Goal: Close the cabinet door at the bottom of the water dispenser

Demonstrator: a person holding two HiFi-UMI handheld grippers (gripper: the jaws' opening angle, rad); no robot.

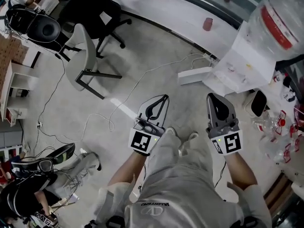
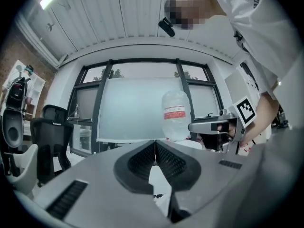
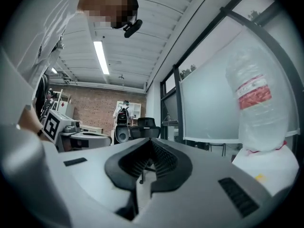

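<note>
The water dispenser [image 1: 244, 58] stands at the upper right of the head view, a white body with a clear bottle [image 1: 280, 15] with a red label on top. Its bottom cabinet door cannot be made out in any view. My left gripper [image 1: 163, 98] and right gripper [image 1: 212, 97] are held side by side over the floor, both shut and empty, short of the dispenser. The left gripper view has the shut jaws [image 2: 155, 142] pointing level towards the bottle [image 2: 175, 114]. From the right gripper [image 3: 151, 141], the bottle [image 3: 259, 106] and the white body [image 3: 268, 167] lie to the right.
A white power strip [image 1: 194, 75] with cables lies on the floor before the dispenser. A grey chair [image 1: 81, 61] and a black office chair [image 1: 97, 11] stand to the left. Plastic bottles [image 1: 275, 127] lie at the right edge. A person with a backpack [image 3: 123, 114] stands far off.
</note>
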